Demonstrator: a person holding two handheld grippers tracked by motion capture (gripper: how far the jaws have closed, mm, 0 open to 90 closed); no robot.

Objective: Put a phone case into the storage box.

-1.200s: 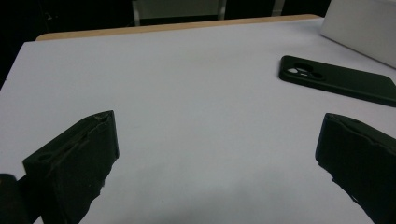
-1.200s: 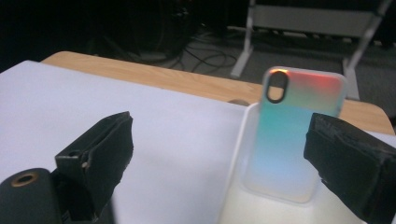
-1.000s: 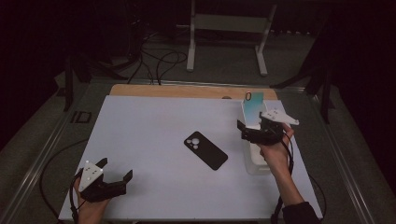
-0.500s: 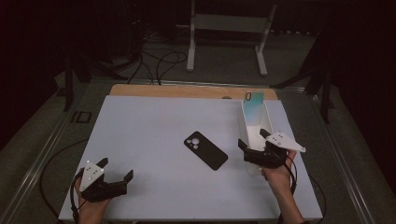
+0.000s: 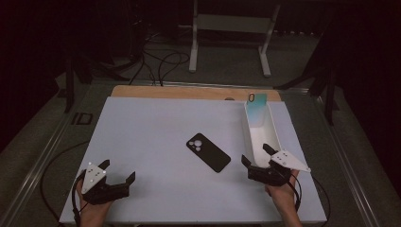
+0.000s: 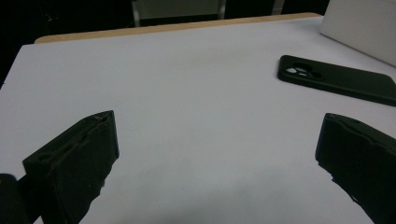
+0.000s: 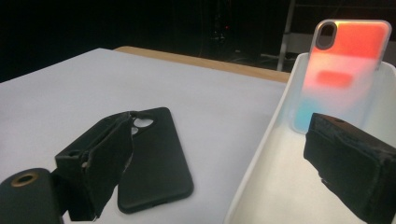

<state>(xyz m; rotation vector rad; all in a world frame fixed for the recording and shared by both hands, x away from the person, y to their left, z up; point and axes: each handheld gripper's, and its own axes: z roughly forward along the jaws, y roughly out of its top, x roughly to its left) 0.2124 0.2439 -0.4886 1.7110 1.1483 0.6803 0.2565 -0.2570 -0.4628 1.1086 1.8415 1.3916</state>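
Note:
A black phone case (image 5: 208, 152) lies flat, camera cutout up, near the middle of the white table top (image 5: 156, 127). To its right stands a long white tray (image 5: 272, 127). A translucent iridescent phone case (image 5: 256, 106) leans upright against the tray's far end. My right gripper (image 5: 256, 154) is open at the tray's near end, one finger on each side of the tray's left wall, holding nothing. In the right gripper view the black case (image 7: 159, 163) lies by the left finger, and the iridescent case (image 7: 343, 60) glows orange ahead. My left gripper (image 5: 118, 170) is open and empty at the near left corner.
A wooden strip (image 5: 189, 92) borders the table's far edge. Beyond it are cables and a white stand (image 5: 227, 28) on the floor. In the left gripper view the black case (image 6: 338, 79) and a corner of the tray (image 6: 359, 23) lie far right.
My right gripper has drawn back from the tray's far end to its near end. The iridescent case stays leaning in the tray. The left gripper has not moved.

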